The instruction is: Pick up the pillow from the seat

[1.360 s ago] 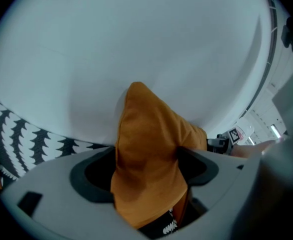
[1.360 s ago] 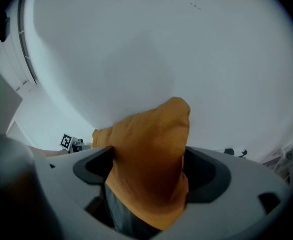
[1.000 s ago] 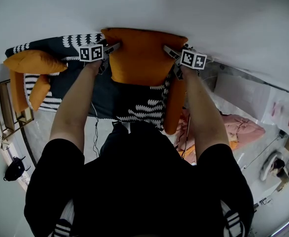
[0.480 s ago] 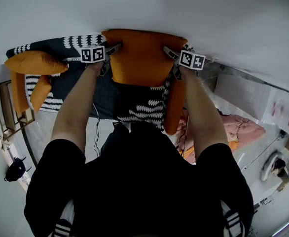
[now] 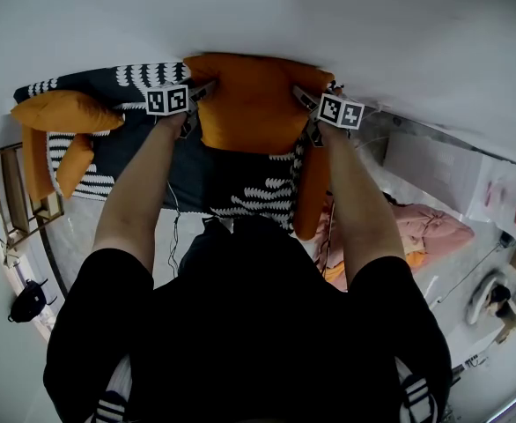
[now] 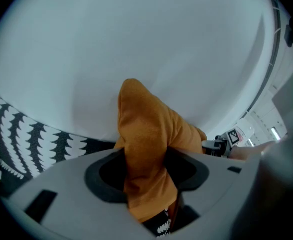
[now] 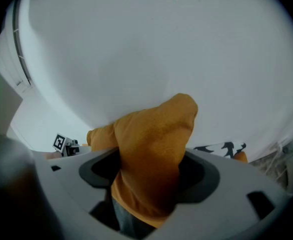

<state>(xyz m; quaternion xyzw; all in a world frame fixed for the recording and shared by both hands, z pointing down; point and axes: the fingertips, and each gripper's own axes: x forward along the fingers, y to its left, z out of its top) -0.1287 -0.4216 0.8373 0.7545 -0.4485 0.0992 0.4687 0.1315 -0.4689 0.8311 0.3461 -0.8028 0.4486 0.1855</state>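
The left gripper (image 5: 202, 89) and right gripper (image 5: 303, 98), their jaws just closing, each pinch one side edge of the orange pillow (image 5: 254, 104). Beyond both is a bare white wall (image 5: 372, 25).

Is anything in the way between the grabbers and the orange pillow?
No, nothing visible is in the way. The left gripper and the right gripper each have one side of the pillow between their jaws, which have just been closing and now squeeze the cloth.
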